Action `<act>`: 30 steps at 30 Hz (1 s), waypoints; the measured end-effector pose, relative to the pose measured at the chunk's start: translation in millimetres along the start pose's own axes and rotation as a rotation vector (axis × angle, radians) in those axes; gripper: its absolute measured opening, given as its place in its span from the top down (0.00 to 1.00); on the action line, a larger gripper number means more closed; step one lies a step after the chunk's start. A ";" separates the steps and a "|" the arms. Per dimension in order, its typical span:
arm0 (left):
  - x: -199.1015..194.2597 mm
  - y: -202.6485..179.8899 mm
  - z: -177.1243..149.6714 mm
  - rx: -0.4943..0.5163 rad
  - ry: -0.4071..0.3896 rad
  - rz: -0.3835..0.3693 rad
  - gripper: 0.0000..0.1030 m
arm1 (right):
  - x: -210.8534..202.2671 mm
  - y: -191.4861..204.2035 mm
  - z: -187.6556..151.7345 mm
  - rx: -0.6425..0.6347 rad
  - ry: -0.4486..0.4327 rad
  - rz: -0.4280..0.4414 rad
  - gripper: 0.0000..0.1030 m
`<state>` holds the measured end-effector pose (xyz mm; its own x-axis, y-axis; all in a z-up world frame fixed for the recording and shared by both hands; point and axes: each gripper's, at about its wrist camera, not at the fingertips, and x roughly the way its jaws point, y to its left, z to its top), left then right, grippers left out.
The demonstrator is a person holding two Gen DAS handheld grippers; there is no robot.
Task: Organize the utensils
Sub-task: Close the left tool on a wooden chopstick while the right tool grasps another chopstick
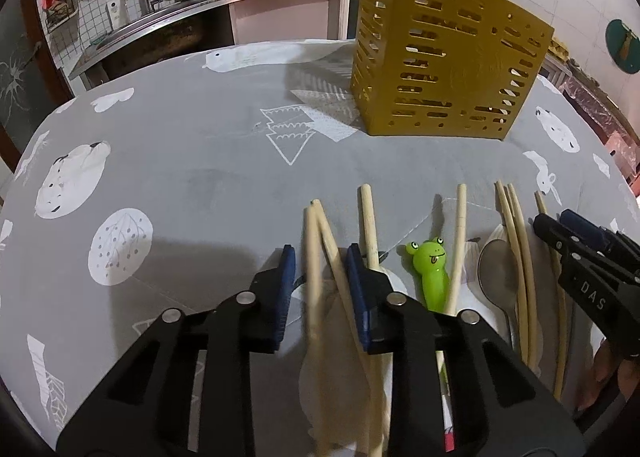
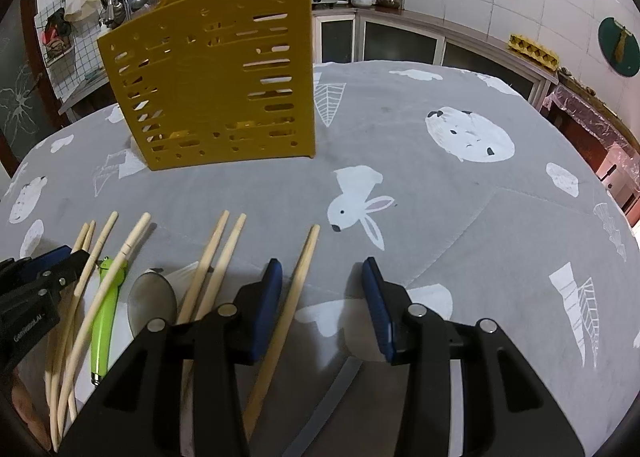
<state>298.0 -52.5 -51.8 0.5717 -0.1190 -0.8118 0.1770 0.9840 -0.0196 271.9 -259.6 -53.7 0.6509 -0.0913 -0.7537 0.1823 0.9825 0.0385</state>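
- The left gripper (image 1: 320, 253) hangs low over the grey tablecloth (image 1: 192, 145) with a pair of chopsticks (image 1: 314, 257) between its blue pads (image 1: 286, 289).
- The right-hand pad lies against one stick; the left-hand pad shows a gap beside the other, so the jaws are not clamped on the pair.
- The right gripper (image 2: 320, 265) stands open over the cloth, with a single chopstick (image 2: 298, 277) lying inside its jaws, close to the left pad and well apart from the other.
- Between the two grippers lie more chopsticks (image 2: 212, 257), a metal spoon (image 2: 152, 301) and a green frog-headed utensil (image 1: 430, 269), all side by side.
- The yellow slotted holder (image 1: 444, 57) stands upright farther back on the table, well apart from the utensils.
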 end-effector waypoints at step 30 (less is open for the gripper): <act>6.6 20.2 8.4 -0.014 0.030 0.043 0.91 | 5.7 2.5 2.1 -0.033 0.007 0.065 0.86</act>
<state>312.1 -34.5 -52.7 0.5543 -0.0727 -0.8292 0.1411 0.9900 0.0075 277.6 -258.1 -56.5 0.6555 -0.0259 -0.7547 0.1156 0.9911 0.0664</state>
